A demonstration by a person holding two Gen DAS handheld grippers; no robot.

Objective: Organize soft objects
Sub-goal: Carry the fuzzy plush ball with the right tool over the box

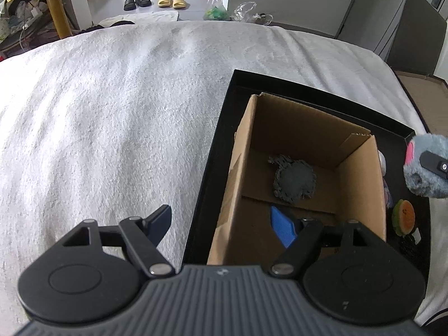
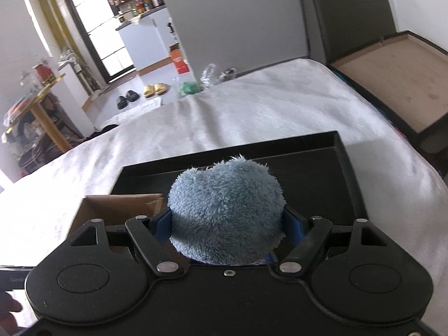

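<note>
My right hand-held gripper (image 2: 226, 224) is clamped on a blue plush toy (image 2: 226, 210), held above the black tray (image 2: 322, 168) on the white bed (image 1: 112, 112). My left hand-held gripper (image 1: 224, 224) has its fingers apart with nothing between them — one inside the cardboard box (image 1: 361, 184), where a dark grey scrap (image 1: 294, 180) lies. A melon-slice toy (image 1: 403, 216) rests in the tray beside the box.

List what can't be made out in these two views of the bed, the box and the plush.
- Plush toy: face hidden in the right wrist view, turned away; cut off by the frame edge in the left wrist view.
- Cardboard box: near floor hidden by the left tongs.
- Fruit-like toy: too small to identify.
</note>
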